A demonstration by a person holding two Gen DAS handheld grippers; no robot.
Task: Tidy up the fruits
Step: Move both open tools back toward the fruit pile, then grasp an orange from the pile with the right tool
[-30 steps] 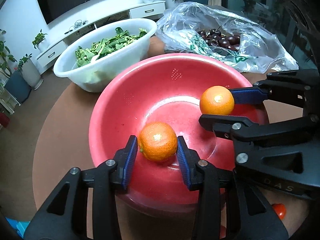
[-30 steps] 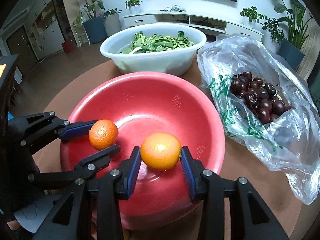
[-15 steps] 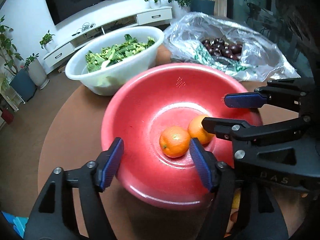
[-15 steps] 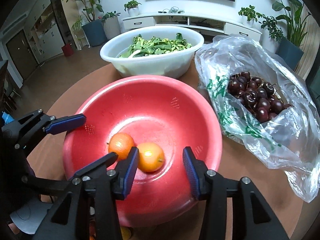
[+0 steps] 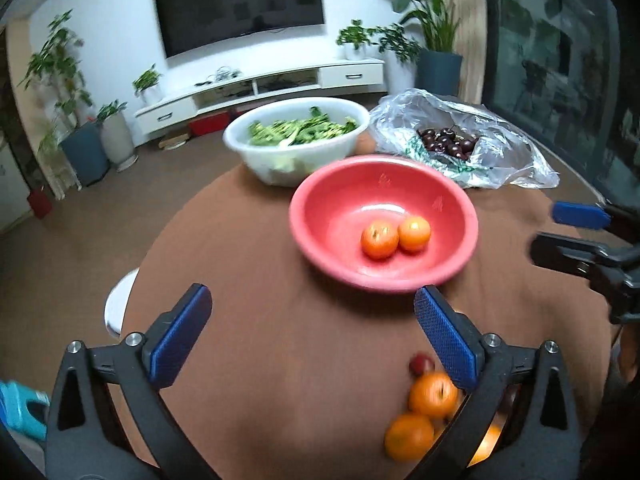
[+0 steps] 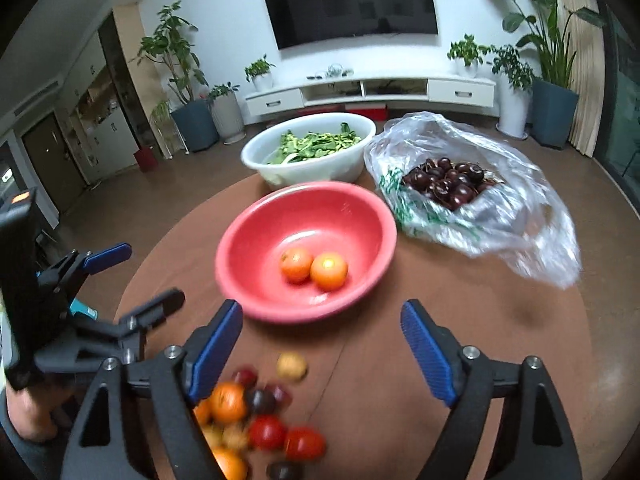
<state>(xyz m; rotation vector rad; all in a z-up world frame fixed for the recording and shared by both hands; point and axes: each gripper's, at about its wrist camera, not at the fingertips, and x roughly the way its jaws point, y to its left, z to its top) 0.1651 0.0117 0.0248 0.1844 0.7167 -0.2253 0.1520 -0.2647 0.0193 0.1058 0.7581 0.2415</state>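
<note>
Two oranges (image 5: 396,235) sit in red bowl (image 5: 320,216); no legible writing.

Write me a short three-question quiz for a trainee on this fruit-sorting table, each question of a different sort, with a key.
1. True or false: the red bowl holds two oranges.
2. Multiple choice: what is in the clear plastic bag? A) leafy greens B) dark cherries C) tomatoes
3. Fill in: the loose pile of fruit still on the table lies on the ______ side of the red bowl, toward the cameras.

Key:
1. True; they touch, side by side.
2. B; the cherries show through the bag's opening, while the greens sit in the white bowl.
3. Near.
</note>
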